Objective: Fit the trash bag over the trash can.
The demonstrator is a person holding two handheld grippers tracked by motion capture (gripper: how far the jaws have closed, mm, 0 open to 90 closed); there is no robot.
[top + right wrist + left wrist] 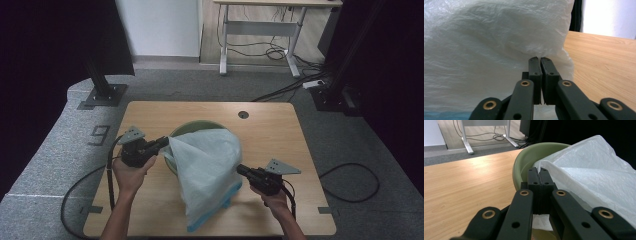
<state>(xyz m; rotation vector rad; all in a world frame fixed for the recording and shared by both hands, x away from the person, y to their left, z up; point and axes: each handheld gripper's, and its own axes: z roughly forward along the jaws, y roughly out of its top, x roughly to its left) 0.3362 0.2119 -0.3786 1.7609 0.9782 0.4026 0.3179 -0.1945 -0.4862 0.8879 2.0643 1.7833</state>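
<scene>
A white plastic bag (207,172) with a blue lower edge drapes over a green bowl (192,126) on the wooden table (270,130). My left gripper (166,141) is at the bag's left corner, beside the bowl's rim. In the left gripper view its jaws are shut on the bag's edge (539,169) just over the bowl (529,157). My right gripper (240,169) meets the bag's right side. In the right gripper view the jaws stand closed together with a fold of the bag (499,45) pinched at their tips.
A round cable hole (243,114) lies in the table's far part. Black cables trail from both grippers over the table edges onto the grey carpet. A white desk frame (260,30) with loose wires stands farther back.
</scene>
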